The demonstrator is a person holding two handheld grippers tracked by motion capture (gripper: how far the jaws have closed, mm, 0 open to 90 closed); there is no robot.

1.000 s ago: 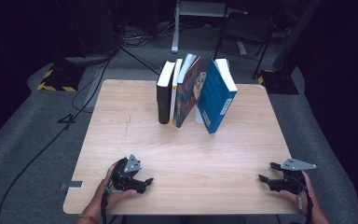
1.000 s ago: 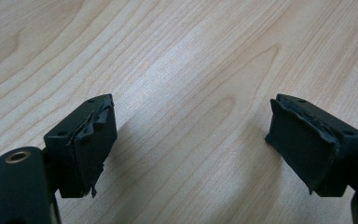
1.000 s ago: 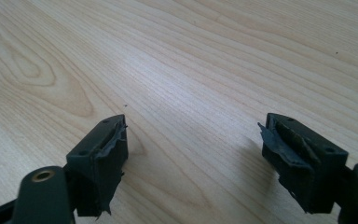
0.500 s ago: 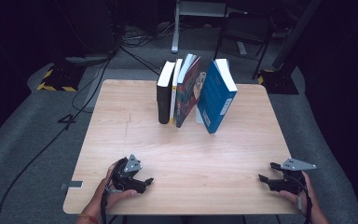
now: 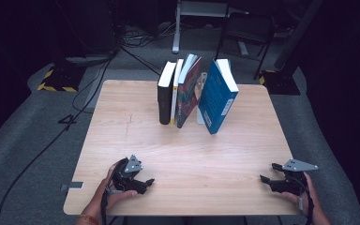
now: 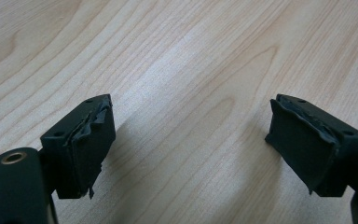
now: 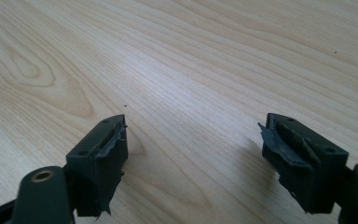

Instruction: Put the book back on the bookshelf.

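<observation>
nothing has moved since the earlier frames: both hands rest where they were and the books stand as before.

we see the left hand-held gripper (image 5: 146, 181) at the lower left of the high view and the right hand-held gripper (image 5: 265, 177) at the lower right, both low on the surface (image 5: 122, 140) near its close edge. each one has its jaws spread wide with only bare wood between the pads (image 6: 91, 140), so neither holds anything.

the books (image 5: 192, 91) sit in the upper middle of the frame, well apart from both grippers, straight up the picture from the gap between them. we count four: a black book (image 5: 164, 96), a thin white-and-yellow book (image 5: 176, 91), a red book (image 5: 190, 91) leaning left against those two, and a blue book (image 5: 217, 96) tilted to the right, apart from the rest at its top. their spines run upright, and their long covers run away from us, up the frame.

we judge the left gripper slightly nearer the black book and the right one nearer the blue book; either reach would go up the frame and inward.
</observation>
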